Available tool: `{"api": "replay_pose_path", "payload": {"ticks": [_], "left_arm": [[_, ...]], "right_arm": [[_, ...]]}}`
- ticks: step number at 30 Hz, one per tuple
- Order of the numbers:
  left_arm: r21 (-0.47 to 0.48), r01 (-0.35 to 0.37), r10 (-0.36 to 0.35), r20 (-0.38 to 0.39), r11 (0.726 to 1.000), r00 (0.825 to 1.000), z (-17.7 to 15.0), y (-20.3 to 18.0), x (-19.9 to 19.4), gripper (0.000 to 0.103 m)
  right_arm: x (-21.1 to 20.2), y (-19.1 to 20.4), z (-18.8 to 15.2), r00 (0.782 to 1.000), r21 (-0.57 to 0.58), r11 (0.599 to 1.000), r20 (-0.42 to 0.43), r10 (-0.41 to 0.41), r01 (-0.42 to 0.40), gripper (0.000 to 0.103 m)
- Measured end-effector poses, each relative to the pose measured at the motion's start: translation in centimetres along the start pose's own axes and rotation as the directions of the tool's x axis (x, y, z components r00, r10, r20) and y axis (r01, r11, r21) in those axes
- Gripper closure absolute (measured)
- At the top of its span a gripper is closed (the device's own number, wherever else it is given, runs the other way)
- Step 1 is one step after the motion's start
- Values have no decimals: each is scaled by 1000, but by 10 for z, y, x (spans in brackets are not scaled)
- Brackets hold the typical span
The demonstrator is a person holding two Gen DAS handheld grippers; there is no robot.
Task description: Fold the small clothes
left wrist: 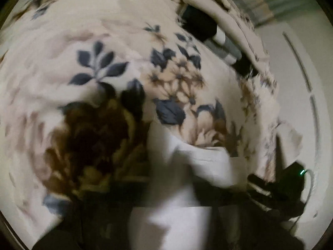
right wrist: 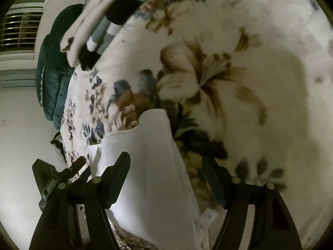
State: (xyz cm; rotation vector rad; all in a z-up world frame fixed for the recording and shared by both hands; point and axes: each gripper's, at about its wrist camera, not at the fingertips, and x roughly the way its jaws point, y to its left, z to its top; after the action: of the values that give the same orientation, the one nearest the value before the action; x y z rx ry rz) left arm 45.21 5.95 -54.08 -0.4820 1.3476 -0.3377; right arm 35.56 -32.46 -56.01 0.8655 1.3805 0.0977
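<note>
A small white garment (right wrist: pixel 154 166) lies on a floral blanket (right wrist: pixel 260 41) near the bed's edge. My right gripper (right wrist: pixel 166 166) is open, its two black fingers (right wrist: pixel 116 177) standing wide apart on either side of the garment's near end, just above it. In the left wrist view the frame is blurred: the white garment (left wrist: pixel 197 158) runs up between dark finger shapes at the bottom. The left gripper (left wrist: pixel 174 204) looks closed on the white cloth, though blur hides the fingertips. The other gripper (left wrist: pixel 276 189) shows at lower right there.
A stack of folded dark, grey and white clothes (right wrist: pixel 112 20) lies at the blanket's far end, also in the left wrist view (left wrist: pixel 212 35). A dark teal quilted item (right wrist: pixel 54 68) hangs off the bed edge. White floor (right wrist: pixel 20 135) lies beside the bed. A window with blinds (right wrist: pixel 18 29) is behind.
</note>
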Motion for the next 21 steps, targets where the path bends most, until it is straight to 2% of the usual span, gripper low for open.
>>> {"api": "replay_pose_path", "payload": {"ticks": [1,2,3,5,9,14,18,19,20,21], "left_arm": [[15,-2,2,17,1000,1000,-1,-1,-2,100],[13,3,-3,30,1000,1000,-2,1,-6,100],[-2,6,-6,36,1000,999,-2,3,-8,100],[-48,28,-26,46,998,999,-2,12,-13,100],[-146,54,-51,21,988,998,5,33,2,100],[-137,84,-87,-14,987,996,8,41,9,99],[-155,156,-162,-32,976,986,6,52,-2,94],[-160,160,-168,-33,974,985,5,54,-8,83],[-165,167,-175,-35,972,984,3,55,-11,63],[-176,186,-195,-34,967,980,0,57,-15,55]], "right_arm": [[5,-2,4,1000,9,1000,0,22,-22,46],[7,-2,7,999,16,999,10,37,-37,80],[10,-3,8,1000,20,999,11,28,-28,96],[11,2,12,999,19,999,43,26,-27,100],[7,10,17,995,4,1000,96,10,-11,101],[22,12,23,994,-5,998,90,-59,60,101],[26,7,26,997,4,999,58,-48,47,100],[25,7,26,998,2,999,43,-40,40,99],[23,7,27,999,2,1000,30,-30,30,96],[19,6,27,1000,5,1000,11,-13,13,85]]}}
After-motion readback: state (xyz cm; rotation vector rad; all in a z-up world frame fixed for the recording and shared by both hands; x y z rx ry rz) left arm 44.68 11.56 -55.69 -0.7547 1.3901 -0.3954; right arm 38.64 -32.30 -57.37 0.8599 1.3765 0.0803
